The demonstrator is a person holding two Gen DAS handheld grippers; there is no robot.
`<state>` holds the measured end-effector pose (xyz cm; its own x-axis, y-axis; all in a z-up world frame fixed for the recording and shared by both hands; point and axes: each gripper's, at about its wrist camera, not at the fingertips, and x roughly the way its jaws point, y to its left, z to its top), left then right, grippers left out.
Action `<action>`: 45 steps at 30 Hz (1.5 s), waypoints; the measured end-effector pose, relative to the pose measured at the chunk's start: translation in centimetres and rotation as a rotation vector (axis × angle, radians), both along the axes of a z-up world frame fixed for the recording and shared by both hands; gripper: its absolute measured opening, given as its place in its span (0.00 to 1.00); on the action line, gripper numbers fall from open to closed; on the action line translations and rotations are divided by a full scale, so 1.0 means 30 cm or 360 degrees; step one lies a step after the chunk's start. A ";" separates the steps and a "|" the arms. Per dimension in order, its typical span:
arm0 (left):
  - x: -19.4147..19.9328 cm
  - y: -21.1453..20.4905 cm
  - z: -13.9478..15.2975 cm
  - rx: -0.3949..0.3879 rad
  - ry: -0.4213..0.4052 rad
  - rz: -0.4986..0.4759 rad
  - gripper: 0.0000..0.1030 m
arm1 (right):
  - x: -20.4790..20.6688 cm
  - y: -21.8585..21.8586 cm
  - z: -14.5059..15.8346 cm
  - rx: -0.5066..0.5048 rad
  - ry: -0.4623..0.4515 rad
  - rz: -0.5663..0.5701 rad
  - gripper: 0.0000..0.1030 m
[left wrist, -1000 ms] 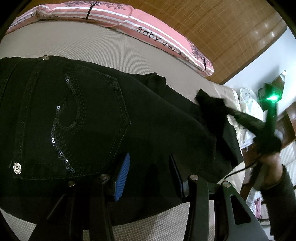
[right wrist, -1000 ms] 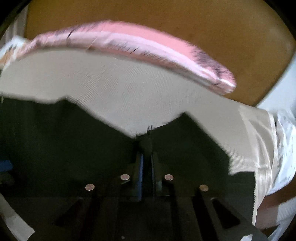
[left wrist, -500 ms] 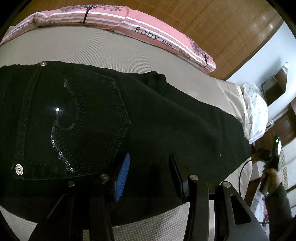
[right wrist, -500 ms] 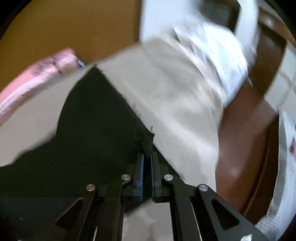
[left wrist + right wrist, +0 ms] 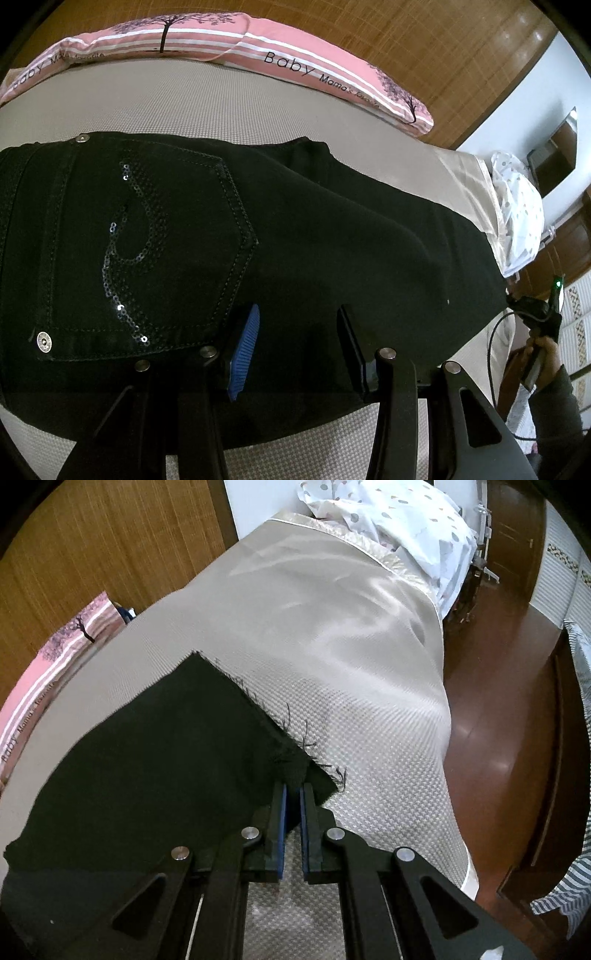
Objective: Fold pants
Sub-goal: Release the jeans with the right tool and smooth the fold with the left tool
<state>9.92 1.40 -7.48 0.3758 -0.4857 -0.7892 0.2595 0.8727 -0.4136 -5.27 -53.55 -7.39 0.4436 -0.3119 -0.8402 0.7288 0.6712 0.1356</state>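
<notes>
**On the bed: leg hem drawn out flat, pants at full length**

On the bed (image 5: 332, 635), the black pants (image 5: 332, 236) lie stretched along the mattress, seat towards the left gripper (image 5: 295, 343), leg running off to the far end; a second ago the hem hung lifted in mid-air over the leg, now it is down on the cover near the bed's end, so the leg has been pulled out straight, not folded over; I judge this a smoothing step, with the fold proper still to come.

Right gripper (image 5: 292, 794): jaws closed on the frayed hem corner (image 5: 295, 768), cloth pinched between the blue pads, unchanged over the second.

Left gripper: jaws part-open over the seat, just beside the back pocket (image 5: 147, 251); nothing visibly clamped; whether its tips press the cloth I cannot tell.

Pants: black denim-like fabric; sequin swirl and rivets on the pocket; raw, thready hem; leg lies fairly smooth, few wrinkles.
</notes>
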 end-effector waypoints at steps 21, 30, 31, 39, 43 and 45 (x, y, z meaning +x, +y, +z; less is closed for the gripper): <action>-0.016 0.102 0.037 0.0170 -0.0094 0.0033 0.52 | 0.604 0.995 0.205 0.0349 -0.0036 0.1730 0.27; -0.056 0.155 0.028 0.0097 -0.0049 0.0020 0.52 | 0.925 1.401 0.060 0.0405 0.0213 0.2173 0.39; -0.061 0.159 0.029 0.0091 -0.0046 0.0020 0.52 | 0.936 1.422 0.044 0.0402 0.0237 0.2187 0.41; -0.085 0.181 0.021 0.0057 -0.0026 0.0019 0.52 | 0.915 1.427 0.077 0.0367 0.0164 0.2273 0.09; -0.086 0.174 0.015 0.0095 -0.0040 0.0012 0.52 | 0.921 1.460 0.047 0.0197 0.0131 0.2212 0.07; -0.092 0.170 0.016 0.0111 -0.0042 0.0010 0.52 | 0.931 1.477 0.009 0.0178 0.0158 0.2177 0.07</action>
<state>7.17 6.52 -7.01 0.3999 -0.4274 -0.8108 0.2636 0.9009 -0.3448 22.67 -9.23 -7.13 0.2765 0.3912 -0.8778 -0.4883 0.8439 0.2223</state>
